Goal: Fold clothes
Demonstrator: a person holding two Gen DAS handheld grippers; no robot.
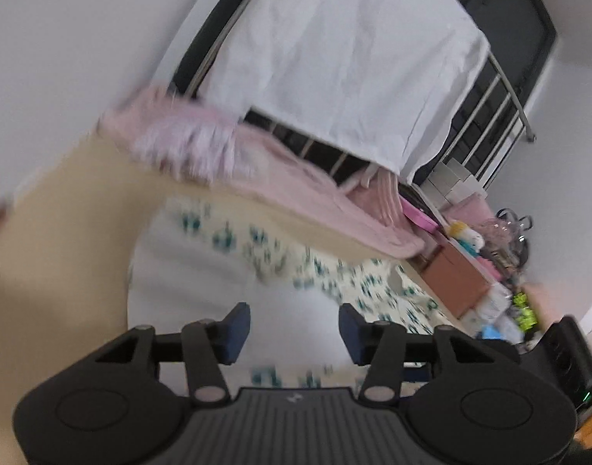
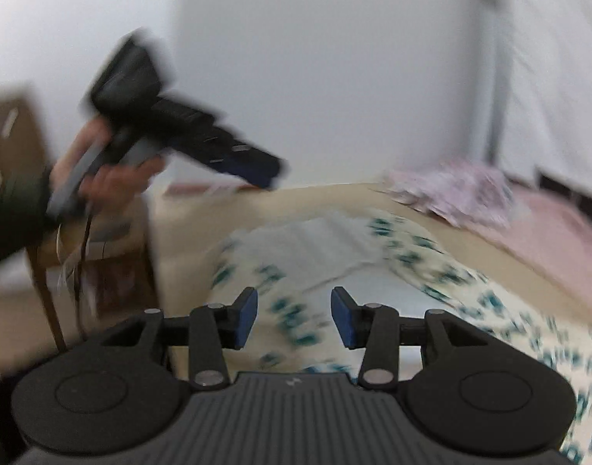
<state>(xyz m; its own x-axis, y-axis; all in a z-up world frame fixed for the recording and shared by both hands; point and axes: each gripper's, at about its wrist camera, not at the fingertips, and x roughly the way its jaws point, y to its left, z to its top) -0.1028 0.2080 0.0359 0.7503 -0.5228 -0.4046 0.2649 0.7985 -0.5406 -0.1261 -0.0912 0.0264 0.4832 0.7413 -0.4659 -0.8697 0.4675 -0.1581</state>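
On the bed (image 2: 187, 217), over a cream sheet, lies the printed garment (image 2: 419, 255), white with teal motifs, partly folded and blurred; left gripper (image 1: 294, 332) hovers above its plain white part, jaws spread, nothing between the blue pads (image 1: 237, 333); right gripper (image 2: 294, 318) likewise above the garment, jaws apart and empty; in the right wrist view the left gripper (image 2: 274, 172) appears blurred at upper left, gripped by a hand (image 2: 114, 182); a pink cloth (image 1: 187, 143) lies crumpled at the bed's far edge, beside a pink blanket (image 1: 334, 201); a white sheet (image 1: 346, 62) hangs over a metal rail (image 1: 505, 97); clutter (image 1: 489, 248) stands at right.
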